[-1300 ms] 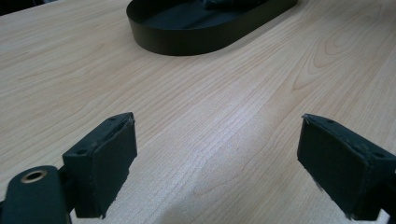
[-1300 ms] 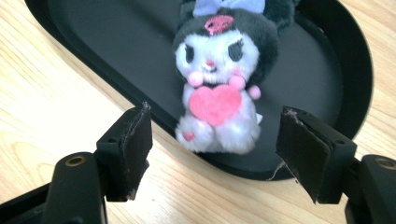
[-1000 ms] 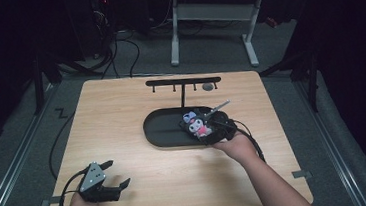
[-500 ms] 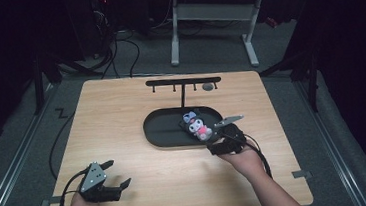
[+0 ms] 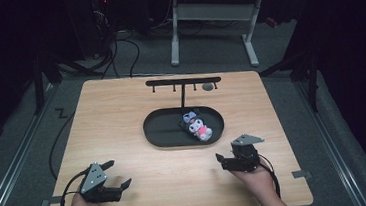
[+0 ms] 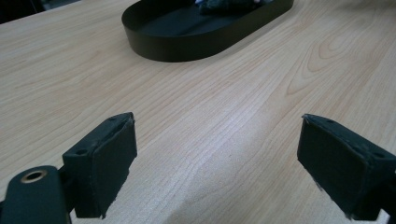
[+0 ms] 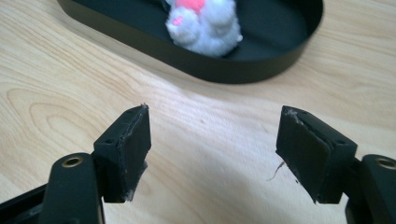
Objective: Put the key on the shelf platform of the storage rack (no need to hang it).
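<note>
The wooden desk (image 5: 123,133) takes up the middle of the high view, its pale grain running left to right. Just above its centre lies a black oval tray (image 5: 161,130), and behind that, toward the upper middle of the frame, stands a thin black rack (image 5: 182,81) with small hooks along its bar. In the right half of the tray rests a plush toy (image 5: 197,126), white with a pink patch and a dark hood, lying flat against the tray floor; in the right gripper view its white and pink body (image 7: 205,21) sits at the top centre, inside the tray wall.

At the lower right of the high view a hand holds the right tool (image 5: 221,162) low over bare wood, just below the tray; its jaws stand apart with nothing between them. At the lower left the left tool (image 5: 118,175) rests near the desk's front edge, well apart from the tray, jaws wide and empty.
</note>
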A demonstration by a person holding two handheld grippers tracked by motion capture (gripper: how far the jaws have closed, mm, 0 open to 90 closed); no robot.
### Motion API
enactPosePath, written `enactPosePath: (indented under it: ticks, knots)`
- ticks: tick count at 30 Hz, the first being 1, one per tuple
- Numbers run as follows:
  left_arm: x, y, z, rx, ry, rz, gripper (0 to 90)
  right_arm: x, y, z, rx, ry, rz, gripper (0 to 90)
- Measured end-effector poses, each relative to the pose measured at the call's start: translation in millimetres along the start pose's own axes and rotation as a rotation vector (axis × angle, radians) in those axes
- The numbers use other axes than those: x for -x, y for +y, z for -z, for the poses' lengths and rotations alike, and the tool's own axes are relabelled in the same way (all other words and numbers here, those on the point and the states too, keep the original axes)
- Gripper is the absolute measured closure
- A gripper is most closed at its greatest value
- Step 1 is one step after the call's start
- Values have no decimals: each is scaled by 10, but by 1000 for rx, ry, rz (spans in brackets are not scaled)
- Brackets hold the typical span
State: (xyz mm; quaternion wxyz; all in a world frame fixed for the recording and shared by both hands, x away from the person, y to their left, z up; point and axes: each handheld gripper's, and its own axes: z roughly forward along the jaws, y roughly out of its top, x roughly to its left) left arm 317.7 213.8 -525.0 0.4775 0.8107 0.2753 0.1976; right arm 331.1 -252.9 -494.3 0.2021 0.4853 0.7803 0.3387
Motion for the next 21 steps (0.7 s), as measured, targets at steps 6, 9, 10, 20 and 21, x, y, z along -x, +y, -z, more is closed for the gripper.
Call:
enactPosePath:
  ticks: [6,9,10,20,21]
  knots:
    - [0,10,12,23,12,7,123,1,-225,64,68,3,-18,189]
    - [19,16,27,43,9,3,123,-54,-332,140,114,-21,3,161]
    - [27,16,28,51,7,5,123,-71,-376,175,139,-27,-1,158]
    - [79,35,-15,37,0,-19,134,-59,-492,156,166,4,-12,159]
    - [76,30,-9,38,0,-19,134,-57,-492,156,167,3,-14,160]
